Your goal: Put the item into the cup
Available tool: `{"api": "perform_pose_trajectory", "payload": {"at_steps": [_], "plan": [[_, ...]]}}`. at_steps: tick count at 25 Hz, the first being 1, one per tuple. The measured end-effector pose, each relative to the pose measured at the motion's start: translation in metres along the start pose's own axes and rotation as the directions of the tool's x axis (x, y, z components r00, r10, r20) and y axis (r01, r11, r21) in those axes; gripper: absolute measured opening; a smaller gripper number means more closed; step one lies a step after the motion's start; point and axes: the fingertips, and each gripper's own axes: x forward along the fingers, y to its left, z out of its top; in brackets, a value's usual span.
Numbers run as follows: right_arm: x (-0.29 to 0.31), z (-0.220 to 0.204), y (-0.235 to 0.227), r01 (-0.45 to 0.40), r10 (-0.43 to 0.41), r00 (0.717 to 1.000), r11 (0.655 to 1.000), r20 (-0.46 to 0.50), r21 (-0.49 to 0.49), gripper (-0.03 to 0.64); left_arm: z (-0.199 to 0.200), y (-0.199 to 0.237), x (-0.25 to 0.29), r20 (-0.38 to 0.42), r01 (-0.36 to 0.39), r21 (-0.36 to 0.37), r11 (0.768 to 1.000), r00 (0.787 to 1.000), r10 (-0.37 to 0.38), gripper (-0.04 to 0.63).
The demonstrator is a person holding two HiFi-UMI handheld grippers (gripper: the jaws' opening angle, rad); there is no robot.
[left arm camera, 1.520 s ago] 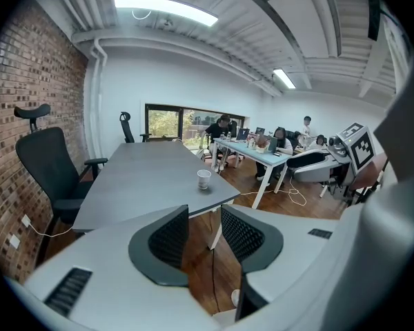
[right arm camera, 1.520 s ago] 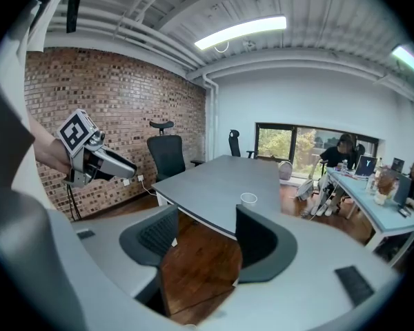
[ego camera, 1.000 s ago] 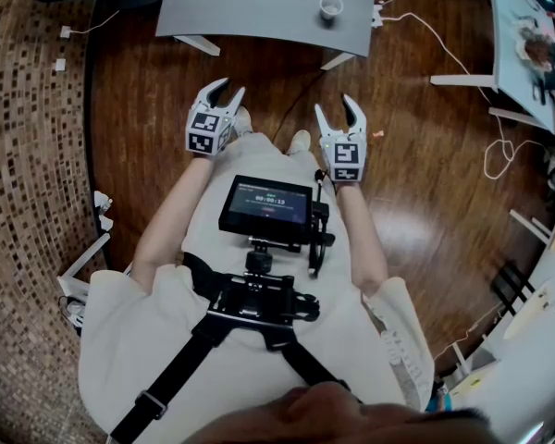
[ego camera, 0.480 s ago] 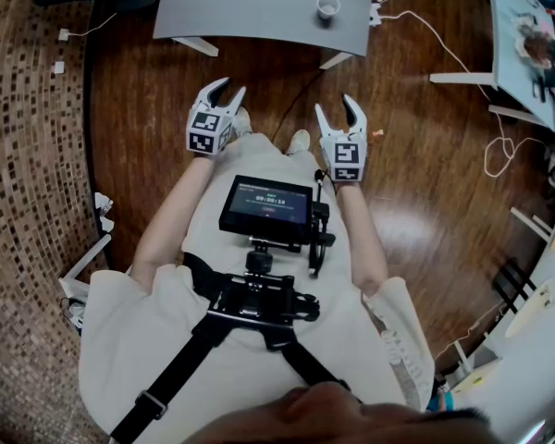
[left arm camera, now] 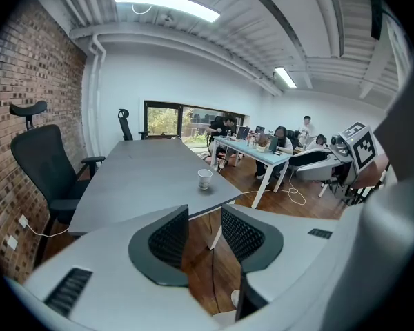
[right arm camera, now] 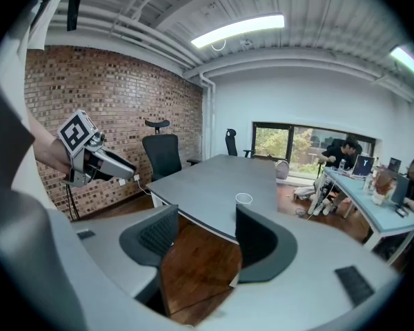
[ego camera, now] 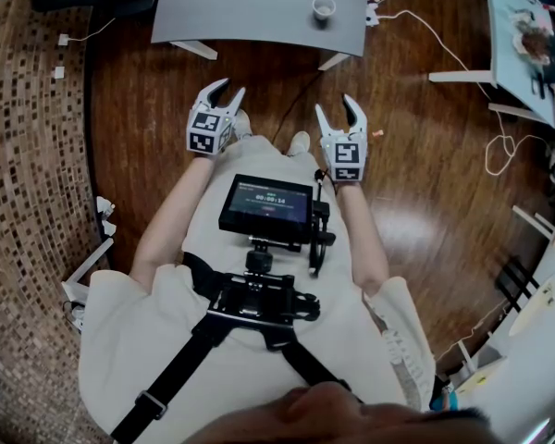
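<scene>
A white paper cup (ego camera: 324, 7) stands near the front right edge of a grey table (ego camera: 250, 7); it also shows in the left gripper view (left arm camera: 205, 178) and the right gripper view (right arm camera: 243, 198). Both grippers hang over the wooden floor, short of the table. My left gripper (ego camera: 221, 89) is open with nothing between its jaws (left arm camera: 203, 221). My right gripper (ego camera: 341, 108) is open and empty as well (right arm camera: 205, 227). A tiny orange thing (ego camera: 377, 134) lies on the floor just right of the right gripper. I cannot tell what it is.
A monitor (ego camera: 266, 202) on a chest rig sits below the grippers. Black office chairs (left arm camera: 45, 167) stand left of the table by a brick wall. White cables (ego camera: 462, 72) trail across the floor at the right, toward a second table (left arm camera: 252, 147) where people sit.
</scene>
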Motion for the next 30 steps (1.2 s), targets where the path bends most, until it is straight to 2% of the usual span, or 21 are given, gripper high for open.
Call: {"api": "perform_pose_trajectory", "payload": {"at_steps": [4,10,30], "plan": [[-0.001,-0.01,-0.001,0.004,-0.004,1.0,1.0,-0.012,0.008,0.276,0.002,0.0,0.001,0.004,0.004,0.004,1.0,1.0,-0.004,0.15],[-0.002,0.002,0.003,0.007,-0.006,1.0,0.999,0.013,-0.035,0.272,0.003,0.0,0.003,0.005,0.007,0.007,1.0,1.0,-0.007,0.15],[-0.004,-0.007,0.002,0.004,-0.003,1.0,1.0,0.018,-0.028,0.272,-0.003,0.001,0.004,-0.002,0.002,0.0,1.0,1.0,-0.002,0.15]]}}
